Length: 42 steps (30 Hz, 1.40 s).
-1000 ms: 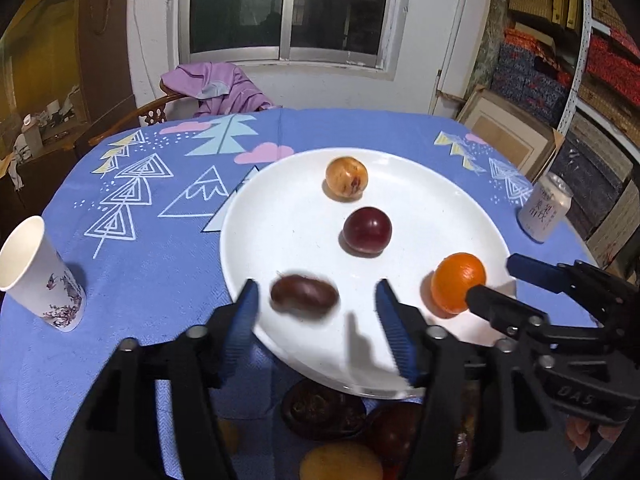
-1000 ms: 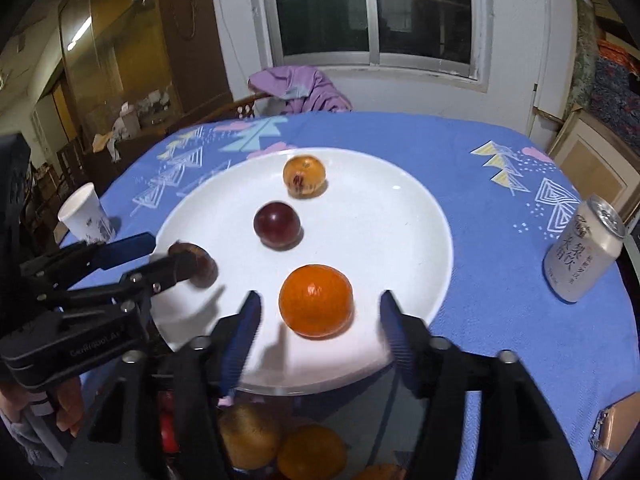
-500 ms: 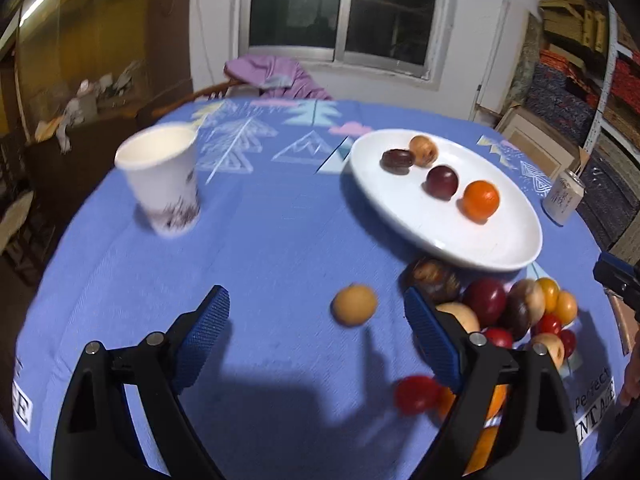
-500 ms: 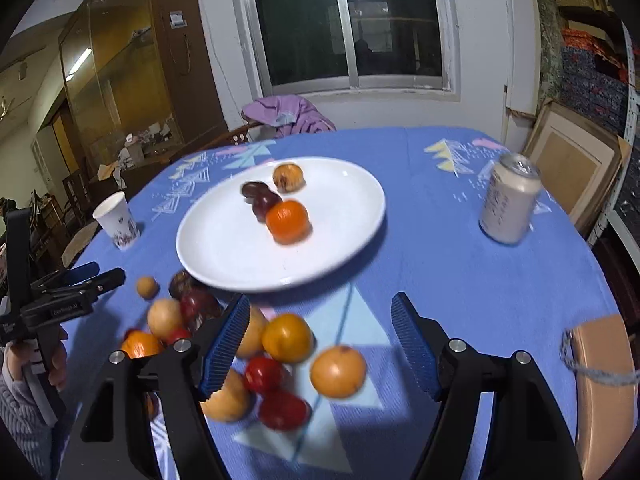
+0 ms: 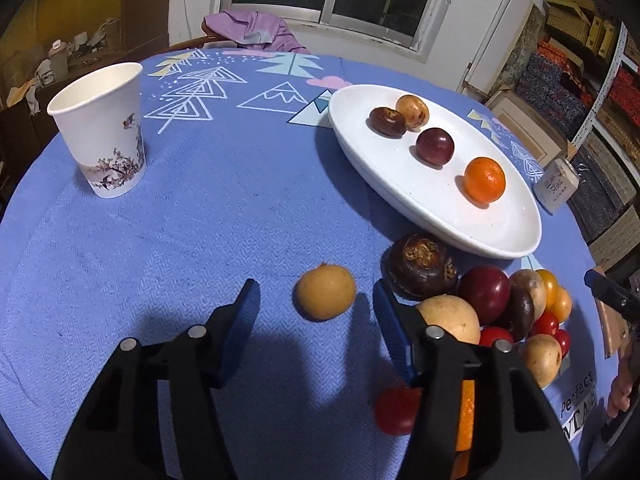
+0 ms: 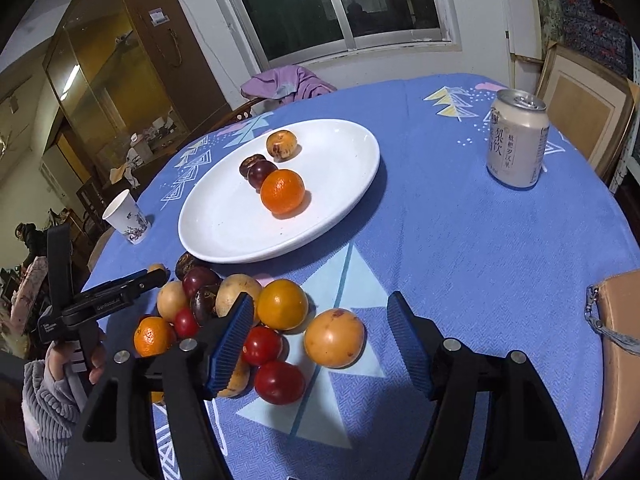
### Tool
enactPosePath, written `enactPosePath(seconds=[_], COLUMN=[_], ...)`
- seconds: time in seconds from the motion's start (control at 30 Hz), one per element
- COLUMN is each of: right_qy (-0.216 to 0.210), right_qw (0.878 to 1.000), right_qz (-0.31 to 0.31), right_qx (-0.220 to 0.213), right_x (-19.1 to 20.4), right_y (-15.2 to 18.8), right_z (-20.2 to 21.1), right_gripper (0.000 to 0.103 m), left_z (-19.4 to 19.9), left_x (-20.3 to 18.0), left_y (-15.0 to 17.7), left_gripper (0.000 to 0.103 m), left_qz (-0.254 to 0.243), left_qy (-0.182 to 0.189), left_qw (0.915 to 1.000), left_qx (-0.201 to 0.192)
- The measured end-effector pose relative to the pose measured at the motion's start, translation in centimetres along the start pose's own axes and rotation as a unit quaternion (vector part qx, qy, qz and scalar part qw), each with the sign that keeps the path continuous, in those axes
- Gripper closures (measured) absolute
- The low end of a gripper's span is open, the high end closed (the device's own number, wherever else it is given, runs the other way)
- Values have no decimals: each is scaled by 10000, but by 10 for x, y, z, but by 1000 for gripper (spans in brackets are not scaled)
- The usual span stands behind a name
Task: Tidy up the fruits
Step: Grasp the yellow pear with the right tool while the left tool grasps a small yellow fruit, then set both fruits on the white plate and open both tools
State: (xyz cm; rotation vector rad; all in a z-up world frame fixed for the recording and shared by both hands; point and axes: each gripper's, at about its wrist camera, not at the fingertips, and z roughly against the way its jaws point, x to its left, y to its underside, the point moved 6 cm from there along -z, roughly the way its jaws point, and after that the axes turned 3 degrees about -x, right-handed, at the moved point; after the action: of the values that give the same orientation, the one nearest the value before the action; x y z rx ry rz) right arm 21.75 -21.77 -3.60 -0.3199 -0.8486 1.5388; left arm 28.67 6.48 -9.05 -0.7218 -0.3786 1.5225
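Hovering over a blue patterned tablecloth (image 5: pixel 224 208), the left gripper (image 5: pixel 316 312) holds its blue ribbed jaws wide apart and empty, with a small tan round fruit (image 5: pixel 325 291) lying on the cloth between the fingertips, touching neither pad. Just right of that gripper sits a dark, wrinkled brown fruit (image 5: pixel 420 266) at the edge of a heap of loose fruit (image 5: pixel 500 304), smooth red, yellow and orange pieces crowded together beside the plate. The right gripper (image 6: pixel 320 332) is likewise spread wide and grips nothing; a smooth yellow-orange fruit with a reddish blush (image 6: pixel 334 343) rests on the cloth between its fingers, nearer the left pad, while a glossy red cherry tomato (image 6: pixel 262 346) lies just beside that pad. Beyond the heap, an oval white plate (image 6: pixel 340 184) carries four pieces in a row: a dimpled orange mandarin (image 6: pixel 282 191), a dark purple plum (image 6: pixel 261 173), a dark brown oval fruit (image 5: pixel 386 121) and a speckled tan one (image 6: pixel 282 144). A paper cup (image 5: pixel 102 130) with a blossom print stands well apart at the left, and a pale drink can (image 6: pixel 516 144) stands upright to the right of the plate.
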Motion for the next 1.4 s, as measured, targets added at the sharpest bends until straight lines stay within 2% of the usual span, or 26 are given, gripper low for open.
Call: enactPosePath(seconds=[0.17,0.23,0.3,0.47,0.7,0.73,0.87,1.07,1.2,1.3,1.37,1.4], right_qy=[-56,-90,-97,-72,269,254,242,82,10,34,34,56], right_qw=[9998,9995,9994,9989,9969,9969,9977,9996,9999,10000,9999,9998], right_qz=[-64,-55,-22,48,104,122,266,-150,12,51,163,134], right_qx=[195,283,336,458,729,738,576,-222,-130,6,24,-102], right_x=[0,1,2,3,-6,-5,2,2,25,33,33,31], right_y=[5,8,10,13,23,25,24,-23,-53,-59,-58,-58], right_z=[-8,-10,-12,-16,-32,-35,-31,-3,-31,-62,-75,-74], right_gripper=[49,56,58,58,60,63,64,64,64,63,62,54], left_z=[-6,-7,-6,-2,4,4,12,31,17,-6,-17,-19], left_x=[-5,-9,-11,-12,-5,-4,-4,-32,-69,-81,-81,-80], left_y=[-4,-3,-2,0,-2,-2,-5,-46,-71,-72,-68,-66], left_gripper=[57,74,74,74,74,74,74,75,74,74,60,48], left_qz=[-38,-141,-211,-256,-62,-40,8,-1,-168,-291,-421,-443], left_qy=[-37,-31,-22,-36,0,12,71,274,463,290,250,254], left_qw=[10000,9999,9998,9996,9999,9999,9996,9975,9965,9976,9977,9975], left_qx=[-30,-21,-27,-60,-143,-151,-274,-644,-670,-565,-470,-485])
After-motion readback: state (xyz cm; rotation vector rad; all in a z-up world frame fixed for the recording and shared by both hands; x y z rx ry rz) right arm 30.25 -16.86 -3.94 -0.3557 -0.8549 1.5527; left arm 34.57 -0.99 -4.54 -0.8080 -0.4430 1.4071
